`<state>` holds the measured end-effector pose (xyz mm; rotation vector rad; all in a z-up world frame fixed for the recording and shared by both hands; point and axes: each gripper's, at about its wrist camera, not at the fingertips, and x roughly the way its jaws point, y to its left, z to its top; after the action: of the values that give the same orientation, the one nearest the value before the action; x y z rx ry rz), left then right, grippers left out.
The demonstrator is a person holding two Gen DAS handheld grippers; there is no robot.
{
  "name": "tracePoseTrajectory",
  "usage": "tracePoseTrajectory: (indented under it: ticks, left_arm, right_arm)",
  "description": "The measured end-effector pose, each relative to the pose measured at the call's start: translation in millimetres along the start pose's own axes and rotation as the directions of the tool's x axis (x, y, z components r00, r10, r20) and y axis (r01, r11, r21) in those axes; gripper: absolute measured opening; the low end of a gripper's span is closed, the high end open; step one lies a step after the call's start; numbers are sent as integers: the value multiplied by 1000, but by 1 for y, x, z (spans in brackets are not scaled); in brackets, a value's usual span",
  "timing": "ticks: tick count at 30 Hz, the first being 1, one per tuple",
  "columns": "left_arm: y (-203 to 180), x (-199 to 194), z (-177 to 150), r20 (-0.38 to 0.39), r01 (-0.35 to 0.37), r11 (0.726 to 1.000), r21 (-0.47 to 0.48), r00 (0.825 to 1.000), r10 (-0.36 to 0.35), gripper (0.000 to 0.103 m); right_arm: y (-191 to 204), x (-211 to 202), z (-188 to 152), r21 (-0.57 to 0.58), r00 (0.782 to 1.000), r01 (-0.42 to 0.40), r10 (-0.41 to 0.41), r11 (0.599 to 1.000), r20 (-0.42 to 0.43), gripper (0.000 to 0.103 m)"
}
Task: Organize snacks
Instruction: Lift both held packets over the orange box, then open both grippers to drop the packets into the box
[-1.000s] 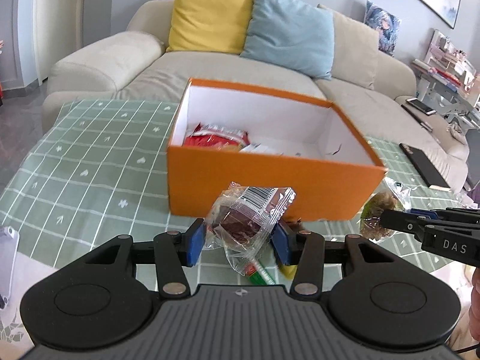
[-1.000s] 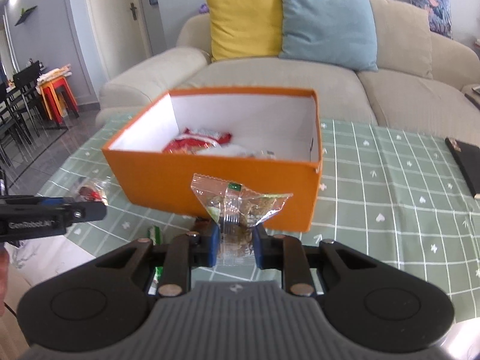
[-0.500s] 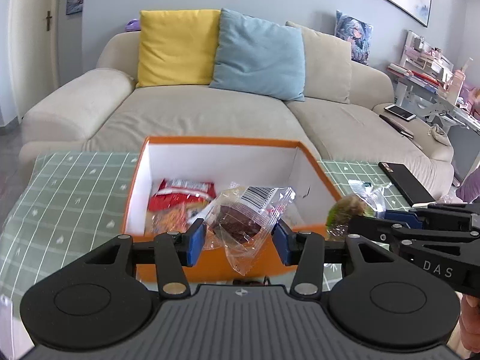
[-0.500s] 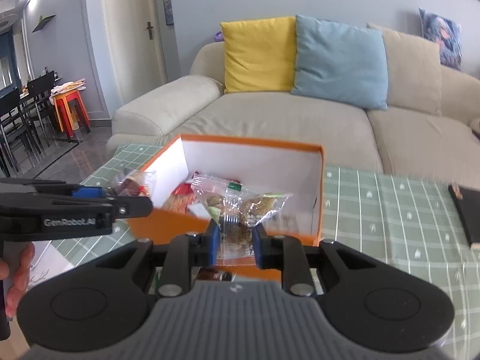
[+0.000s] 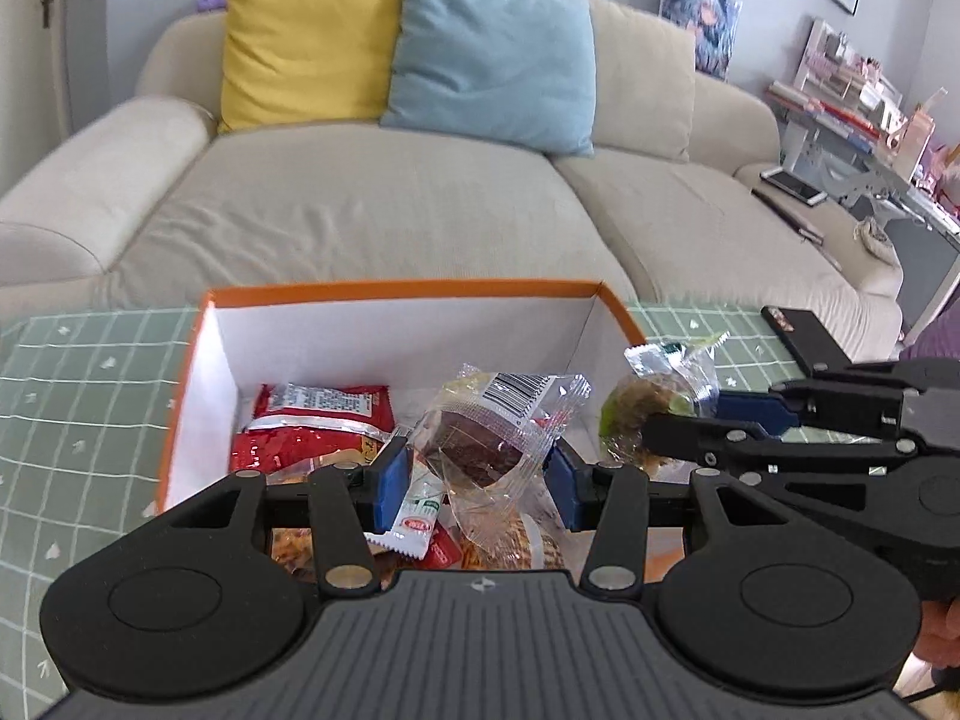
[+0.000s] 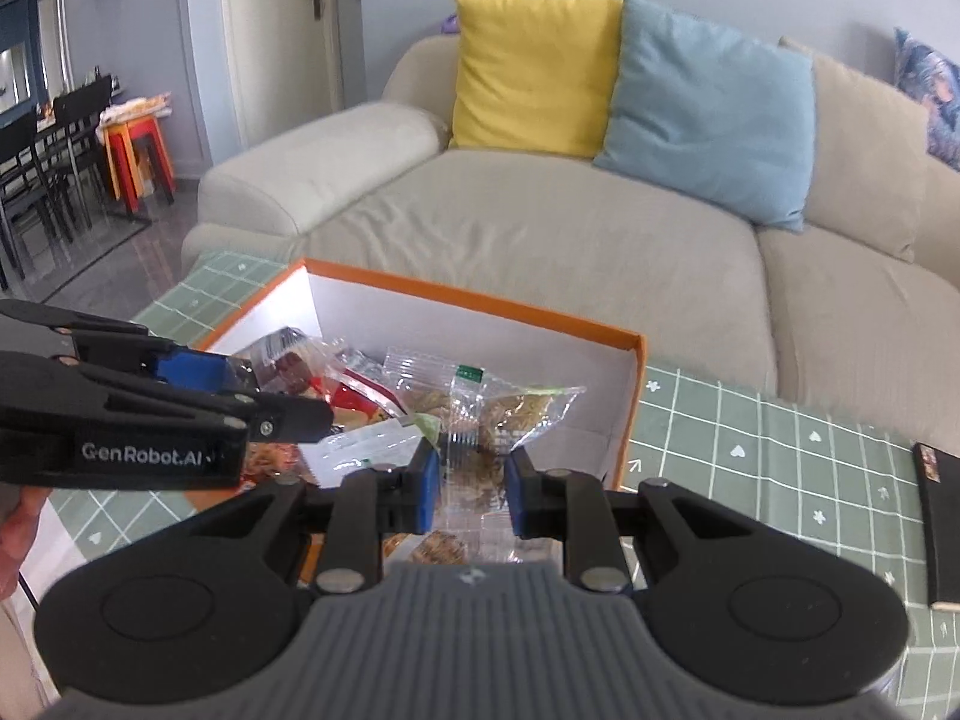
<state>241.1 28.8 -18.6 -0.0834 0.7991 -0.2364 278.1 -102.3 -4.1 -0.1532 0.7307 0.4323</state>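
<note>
Left gripper [image 5: 475,474] pinching a clear-wrapped brown cake [image 5: 480,450], barcode uppermost, above the orange box [image 5: 408,291]. Right gripper [image 6: 469,483] clamped on a clear snack packet [image 6: 480,414] over the same box. "GenRobot.AI" legible on the left gripper's side — right-wrist view only. Green grid tablecloth [image 6: 780,450]; beige sofa [image 5: 372,204] behind.

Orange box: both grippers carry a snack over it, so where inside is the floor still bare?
Inside the orange box, white floor shows along the far wall and in the far right corner. The left and near parts are crowded: the red packet and loose sachets lie there. The left gripper and right gripper hang close together.
</note>
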Motion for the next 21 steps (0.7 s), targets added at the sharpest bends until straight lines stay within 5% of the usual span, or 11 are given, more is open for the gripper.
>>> tracePoseTrajectory:
  ticks: [7, 14, 21]
  left_arm:
    - [14, 44, 13, -79, 28, 1000, -10, 996, -29, 54]
    - [21, 80, 20, -173, 27, 998, -58, 984, -37, 54]
    - [26, 100, 19, -216, 23, 993, -113, 975, -48, 54]
  right_arm:
    - [-10, 57, 21, -40, 994, -50, 45, 998, -102, 20]
    - [-11, 102, 24, -117, 979, -7, -17, 993, -201, 20]
    - [-16, 124, 18, -200, 976, 24, -66, 979, -207, 20]
